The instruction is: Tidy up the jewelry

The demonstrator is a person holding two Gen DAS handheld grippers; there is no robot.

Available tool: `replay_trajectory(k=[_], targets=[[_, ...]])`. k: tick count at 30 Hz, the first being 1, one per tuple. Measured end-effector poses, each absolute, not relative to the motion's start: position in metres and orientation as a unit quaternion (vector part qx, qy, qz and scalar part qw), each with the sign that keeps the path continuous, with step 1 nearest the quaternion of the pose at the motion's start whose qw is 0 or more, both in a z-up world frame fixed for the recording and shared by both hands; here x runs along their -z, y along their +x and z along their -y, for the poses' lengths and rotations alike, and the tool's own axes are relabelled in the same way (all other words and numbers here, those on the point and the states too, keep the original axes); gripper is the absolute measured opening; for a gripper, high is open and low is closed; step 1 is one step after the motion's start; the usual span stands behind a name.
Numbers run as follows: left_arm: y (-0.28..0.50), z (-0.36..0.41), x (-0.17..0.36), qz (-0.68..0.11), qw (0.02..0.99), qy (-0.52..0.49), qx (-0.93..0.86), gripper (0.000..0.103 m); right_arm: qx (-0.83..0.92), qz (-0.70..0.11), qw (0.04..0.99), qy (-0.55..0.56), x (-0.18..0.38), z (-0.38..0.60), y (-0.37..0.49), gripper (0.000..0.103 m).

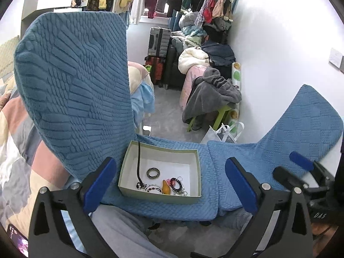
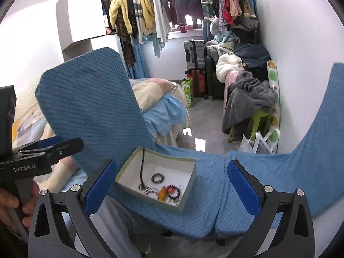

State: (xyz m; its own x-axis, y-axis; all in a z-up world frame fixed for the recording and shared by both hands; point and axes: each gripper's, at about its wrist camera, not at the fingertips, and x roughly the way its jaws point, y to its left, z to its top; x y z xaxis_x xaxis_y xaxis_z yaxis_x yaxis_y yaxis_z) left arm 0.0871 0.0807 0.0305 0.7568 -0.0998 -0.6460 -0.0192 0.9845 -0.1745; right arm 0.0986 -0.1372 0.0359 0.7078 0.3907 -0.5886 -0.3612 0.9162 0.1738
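Both sets of jaws stand wide apart, nothing between the pads. Start on the left: the left gripper (image 1: 171,182) hangs above the blue-covered chair seat (image 1: 206,161), its left pad against the foot of the tall blue chair back (image 1: 73,94), and the pale green box (image 1: 160,173) sits on the seat right in the gap between the fingers, closer to the left pad than the right one. Inside the box, towards the near wall, lies the jewelry: a black cord (image 1: 139,163) running up the left side, a dark ring (image 1: 153,173) in the middle, then a beaded bangle (image 1: 153,188), an orange charm (image 1: 166,189) and a red-and-black bead bracelet (image 1: 176,183) bunched together (touching, hard to separate by eye). Nothing is pinched.

Moving right, the right gripper (image 2: 172,185) also hovers over the seat; from its own camera the box lies between the jaws too, again nearer the left finger and turned at an angle. Beyond its right pad, a second blue-covered seat (image 2: 243,172) adjoins the first.
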Motion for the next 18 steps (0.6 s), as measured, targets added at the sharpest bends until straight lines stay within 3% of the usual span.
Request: replay_trajectory(k=[18], targets=[[0.067,-0.08,0.001,-0.399,0.914,-0.074,-0.014,0.102,-0.17,-0.368,0.914,0.023,0.0,0.146,0.064,0.103]])
